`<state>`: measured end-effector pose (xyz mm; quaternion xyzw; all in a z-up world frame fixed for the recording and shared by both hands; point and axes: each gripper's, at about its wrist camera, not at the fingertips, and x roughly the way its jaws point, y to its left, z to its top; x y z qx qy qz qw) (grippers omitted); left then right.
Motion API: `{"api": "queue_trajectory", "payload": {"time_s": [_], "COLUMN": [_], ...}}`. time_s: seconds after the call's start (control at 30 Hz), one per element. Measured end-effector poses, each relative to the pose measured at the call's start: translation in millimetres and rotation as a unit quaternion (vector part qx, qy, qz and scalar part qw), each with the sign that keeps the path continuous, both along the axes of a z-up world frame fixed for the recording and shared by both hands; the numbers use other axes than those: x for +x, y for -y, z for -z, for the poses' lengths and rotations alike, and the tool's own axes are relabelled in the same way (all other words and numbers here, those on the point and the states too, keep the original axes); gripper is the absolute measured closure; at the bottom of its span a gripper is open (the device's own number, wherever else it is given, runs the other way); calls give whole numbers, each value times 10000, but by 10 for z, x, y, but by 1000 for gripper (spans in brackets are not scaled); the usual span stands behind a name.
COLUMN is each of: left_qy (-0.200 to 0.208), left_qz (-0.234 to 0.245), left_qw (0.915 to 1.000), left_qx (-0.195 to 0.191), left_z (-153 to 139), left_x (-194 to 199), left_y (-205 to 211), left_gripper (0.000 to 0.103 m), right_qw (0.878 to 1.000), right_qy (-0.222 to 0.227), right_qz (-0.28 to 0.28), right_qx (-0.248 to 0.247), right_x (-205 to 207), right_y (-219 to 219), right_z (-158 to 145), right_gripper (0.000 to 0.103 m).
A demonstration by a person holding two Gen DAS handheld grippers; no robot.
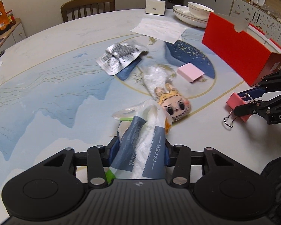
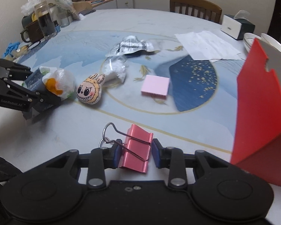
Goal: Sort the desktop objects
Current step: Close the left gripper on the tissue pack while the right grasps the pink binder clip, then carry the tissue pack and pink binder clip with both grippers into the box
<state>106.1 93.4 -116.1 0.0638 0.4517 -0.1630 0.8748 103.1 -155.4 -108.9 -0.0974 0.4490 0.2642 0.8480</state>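
Nearest the lens in the left wrist view, the left gripper (image 1: pixel 138 150) has its jaws closed on a crumpled blue-and-white plastic tissue packet (image 1: pixel 146 146), at the bottom centre. In the right wrist view the right gripper (image 2: pixel 134 152) pinches a pink metal binder clip (image 2: pixel 136 148) from both sides, low in the frame. The tall red cardboard box (image 2: pixel 260 97) stands at the right edge, near this clip. Sorting seems to be only at its start: a small plush doll head with rabbit ears (image 2: pixel 89 91), a pink sticky-note pad (image 2: pixel 155 85), a torn silver foil wrapper (image 2: pixel 129 46) and a white paper sheet (image 2: pixel 206 45) are lying loose on the round patterned table (image 2: pixel 84 123)
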Motion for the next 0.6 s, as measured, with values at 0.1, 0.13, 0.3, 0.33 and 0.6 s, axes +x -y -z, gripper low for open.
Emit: {"api": "queue_trajectory", "payload": {"time_s": [0.1, 0.13, 0.3, 0.33, 0.6], "left_qy": [-69, -53, 11, 25, 230], "left_qz": [-41, -44, -56, -48, 148], "left_qw": [9999, 9999, 9998, 9997, 9991], "left_qx": [-74, -88, -204, -227, -336], "left_z": [-49, -76, -232, -268, -571], "left_x": [-23, -36, -67, -68, -42], "left_y": [95, 130, 306, 345, 687], "left_gripper": [61, 61, 61, 61, 61], "right_qw": [10000, 9999, 9995, 9994, 9971], "right_qy": [32, 26, 95, 104, 272], "right_qz": [56, 80, 127, 138, 280], "right_qx": [56, 90, 271, 309, 649], "right_x": [-3, -1, -14, -10, 6], "right_y": [90, 121, 254, 276, 506], "right_z": [-63, -88, -264, -302, -612], "right_gripper": [71, 71, 70, 70, 70]}}
